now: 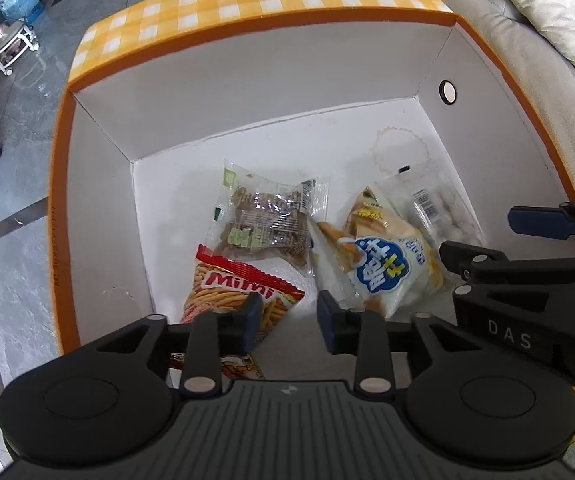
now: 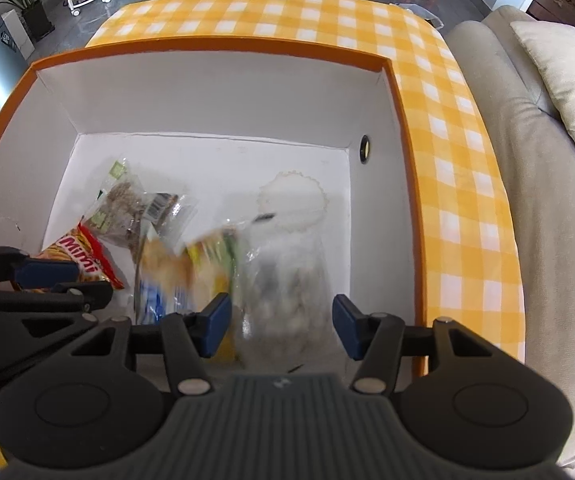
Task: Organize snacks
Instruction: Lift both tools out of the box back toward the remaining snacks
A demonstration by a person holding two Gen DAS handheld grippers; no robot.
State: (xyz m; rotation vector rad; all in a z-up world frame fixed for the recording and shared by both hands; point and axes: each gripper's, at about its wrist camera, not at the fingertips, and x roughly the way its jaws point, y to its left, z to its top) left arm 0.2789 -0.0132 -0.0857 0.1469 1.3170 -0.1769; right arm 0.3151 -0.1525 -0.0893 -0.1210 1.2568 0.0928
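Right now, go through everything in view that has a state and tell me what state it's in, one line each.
Box: open, no lid on it, snacks lying on its floor.
Mimi bag: sealed, lying flat.
Brown snack bag: sealed, lying flat.
Blue-label bag: sealed, leaning on its neighbours.
Clear bag: blurred, between the right tongs.
Left tongs: open, empty.
Right tongs: open, not pressing the clear bag.

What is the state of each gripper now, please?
Left gripper: open, fingers empty above the red Mimi snack bag.
Right gripper: open, fingers astride the clear plastic snack bag, not pressing it.
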